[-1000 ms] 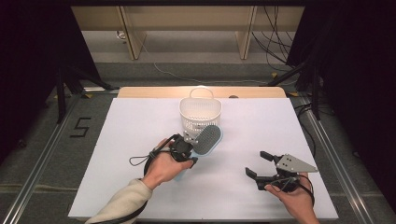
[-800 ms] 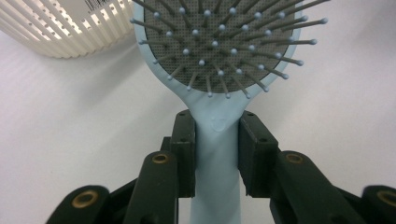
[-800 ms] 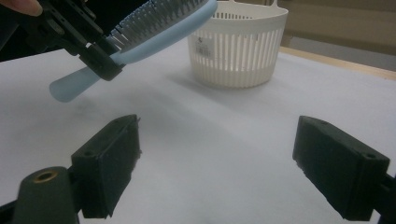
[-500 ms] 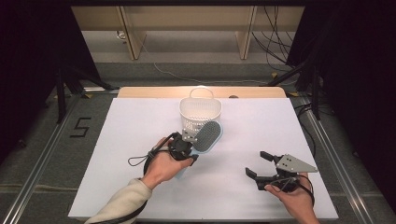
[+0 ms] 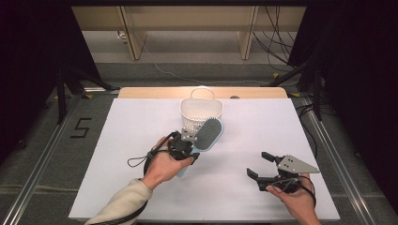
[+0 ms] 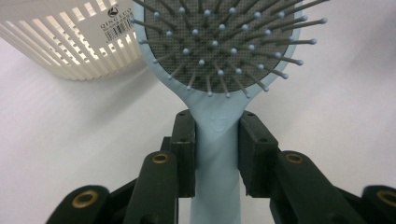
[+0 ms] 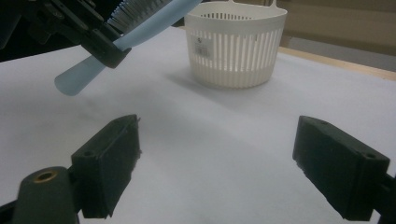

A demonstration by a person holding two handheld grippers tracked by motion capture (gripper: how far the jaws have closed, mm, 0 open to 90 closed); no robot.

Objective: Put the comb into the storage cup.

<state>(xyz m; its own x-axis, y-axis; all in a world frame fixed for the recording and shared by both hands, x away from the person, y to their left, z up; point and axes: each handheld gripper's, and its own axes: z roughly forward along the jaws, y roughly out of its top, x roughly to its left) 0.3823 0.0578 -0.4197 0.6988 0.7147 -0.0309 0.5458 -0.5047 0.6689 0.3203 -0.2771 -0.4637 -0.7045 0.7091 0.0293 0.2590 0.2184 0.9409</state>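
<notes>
Left gripper (image 5: 187, 146) clamps a blue hairbrush (image 5: 208, 133) beside the white basket (image 5: 202, 108); right gripper (image 5: 262, 165) rests, jaws apart.

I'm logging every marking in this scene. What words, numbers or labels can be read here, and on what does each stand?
"5": marked on the floor left of the table.
"QING LUO" (roughly): on the label on the white basket; its letters are small.
Barcode and fine print below it: too small to read.

Pale blue hairbrush (image 6: 217, 140) with dark grey bristle pad; cream-white slatted basket (image 5: 201, 112); white table cover (image 5: 131, 126); black grippers.
</notes>
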